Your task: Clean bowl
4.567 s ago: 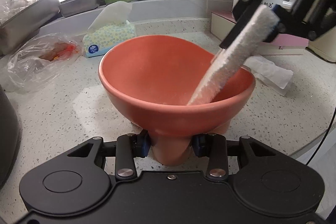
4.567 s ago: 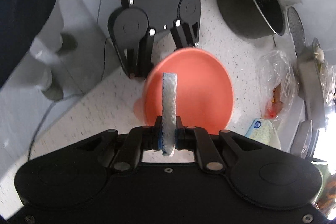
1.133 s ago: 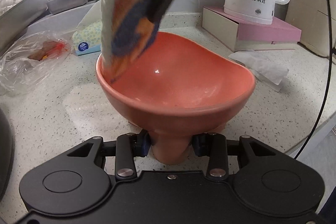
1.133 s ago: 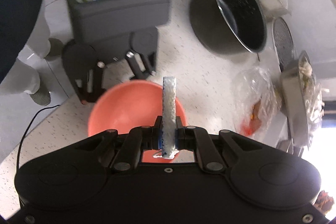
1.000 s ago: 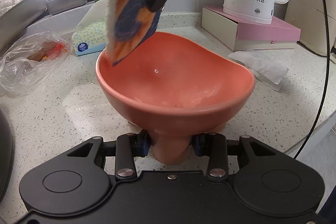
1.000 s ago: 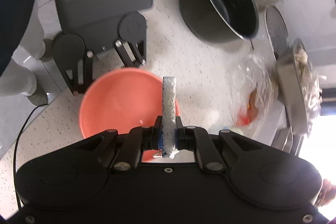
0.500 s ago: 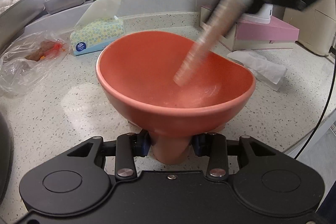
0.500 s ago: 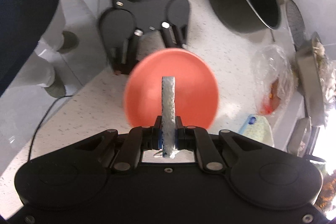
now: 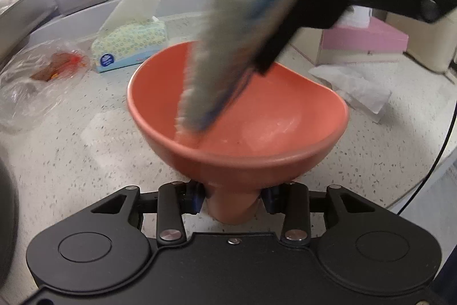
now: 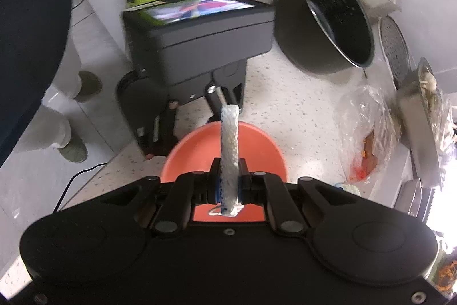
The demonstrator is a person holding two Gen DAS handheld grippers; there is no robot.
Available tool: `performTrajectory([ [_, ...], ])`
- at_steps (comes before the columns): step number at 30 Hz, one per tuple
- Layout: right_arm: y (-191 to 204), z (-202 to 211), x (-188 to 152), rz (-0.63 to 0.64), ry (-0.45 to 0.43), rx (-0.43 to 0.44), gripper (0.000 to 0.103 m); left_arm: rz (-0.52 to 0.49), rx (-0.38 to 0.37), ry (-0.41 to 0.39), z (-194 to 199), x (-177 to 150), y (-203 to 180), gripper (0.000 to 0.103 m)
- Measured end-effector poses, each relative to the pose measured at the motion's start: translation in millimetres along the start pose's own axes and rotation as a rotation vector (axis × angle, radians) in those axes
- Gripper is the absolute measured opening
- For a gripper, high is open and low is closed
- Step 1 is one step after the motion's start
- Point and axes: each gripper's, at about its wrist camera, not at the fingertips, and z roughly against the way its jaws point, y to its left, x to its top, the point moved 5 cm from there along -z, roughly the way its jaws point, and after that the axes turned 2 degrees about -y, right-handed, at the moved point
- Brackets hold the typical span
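Note:
An orange footed bowl [image 9: 257, 110] stands on the speckled counter. My left gripper [image 9: 232, 197] is shut on the bowl's foot and holds it in place. My right gripper [image 10: 229, 185] is shut on a white and blue sponge cloth [image 10: 229, 145]. In the left wrist view the sponge cloth [image 9: 228, 53] is blurred and reaches down into the bowl, its tip against the inner left wall. In the right wrist view the bowl [image 10: 200, 150] lies below the cloth, with the left gripper's body [image 10: 197, 47] behind it.
A tissue pack [image 9: 131, 47], a plastic bag with orange scraps [image 9: 37, 76], a crumpled paper towel [image 9: 354, 85] and a pink box [image 9: 368, 42] surround the bowl. A dark pot [image 10: 328, 19] and metal trays [image 10: 422, 119] stand farther along. The counter edge is at the right [image 9: 422, 170].
The sponge cloth has swept from the bowl's right inner side over to its left inner wall. The bowl and the left gripper have stayed put.

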Motion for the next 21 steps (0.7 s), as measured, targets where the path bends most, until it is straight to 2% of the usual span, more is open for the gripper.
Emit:
performTrajectory([
  [5, -0.7, -5.6, 0.3, -0.013, -0.001, 0.006, 0.011, 0.031, 0.018, -0.019, -4.2, -1.5, 3.5, 0.064],
  [8, 0.2, -7.3, 2.2, -0.019, -0.007, 0.011, 0.011, 0.029, 0.017, -0.033, -6.5, -1.8, 4.0, 0.067],
  [10, 0.6, -8.4, 3.5, -0.023, -0.011, 0.014, 0.011, 0.018, 0.008, -0.047, -6.9, -1.9, 3.2, 0.065],
  [11, 0.2, -8.7, 3.9, -0.024, -0.012, 0.013, 0.011, 0.014, -0.001, -0.06, -6.8, -2.6, 2.7, 0.059],
  [12, -0.1, -9.1, 4.2, -0.026, -0.014, 0.011, 0.011, 0.01, -0.009, -0.069, -6.7, -2.7, 1.8, 0.045],
  [13, -0.5, -9.3, 4.6, -0.027, -0.015, 0.009, 0.011, 0.007, -0.016, -0.075, -6.6, -1.8, 0.4, 0.04],
  [21, -0.7, -6.1, 3.8, -0.022, -0.021, 0.006, 0.011, -0.007, -0.016, -0.071, -6.9, 0.0, -4.4, 0.038],
])
